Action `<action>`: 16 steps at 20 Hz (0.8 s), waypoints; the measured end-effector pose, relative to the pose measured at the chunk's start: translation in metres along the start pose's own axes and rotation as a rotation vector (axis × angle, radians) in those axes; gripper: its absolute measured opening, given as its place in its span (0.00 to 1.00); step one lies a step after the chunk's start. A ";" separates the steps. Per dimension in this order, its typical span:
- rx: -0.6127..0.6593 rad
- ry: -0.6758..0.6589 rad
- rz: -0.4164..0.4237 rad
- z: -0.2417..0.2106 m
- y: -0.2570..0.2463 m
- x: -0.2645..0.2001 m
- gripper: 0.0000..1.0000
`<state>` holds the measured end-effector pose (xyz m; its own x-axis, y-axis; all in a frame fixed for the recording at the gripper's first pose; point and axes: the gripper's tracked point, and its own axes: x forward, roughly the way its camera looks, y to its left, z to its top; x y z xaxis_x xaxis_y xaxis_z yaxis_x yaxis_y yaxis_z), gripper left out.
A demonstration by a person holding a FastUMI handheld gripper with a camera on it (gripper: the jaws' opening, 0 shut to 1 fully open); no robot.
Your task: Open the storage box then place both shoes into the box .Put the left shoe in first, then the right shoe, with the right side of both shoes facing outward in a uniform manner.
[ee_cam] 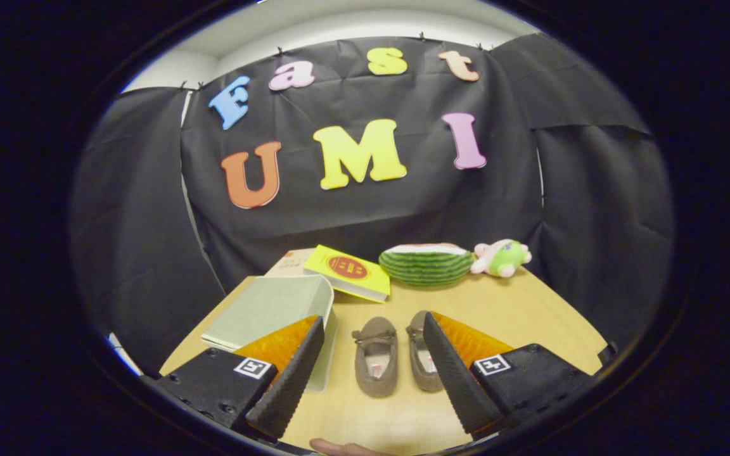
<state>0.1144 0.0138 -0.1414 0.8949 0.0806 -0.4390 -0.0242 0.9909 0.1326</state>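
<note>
Shoes point(397, 356) block centre; box point(273, 310) left, seemingly shut.

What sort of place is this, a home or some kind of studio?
Most likely a staged recording booth, not a home. Black cloth hangs as the wall behind a small wooden table set with props: a pair of shoes, a storage box and a toy watermelon. The gripper hangs open over the shoes.

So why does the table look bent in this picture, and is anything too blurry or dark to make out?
In the gripper view the fisheye lens bows the table edges and stretches the open gripper fingers. Lighting is even and soft, with no harsh glare. The two shoes between the fingers look sharp; the closed storage box, yellow book, watermelon toy and plush toy beyond them are small but clear.
</note>
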 end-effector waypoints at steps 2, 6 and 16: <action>0.025 0.077 0.062 -0.009 0.010 0.027 1.00; 0.102 0.240 0.228 -0.024 0.033 0.082 1.00; 0.289 0.512 0.630 -0.044 0.077 0.185 1.00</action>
<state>0.2583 0.1101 -0.2515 0.4399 0.7140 -0.5446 -0.2722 0.6840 0.6768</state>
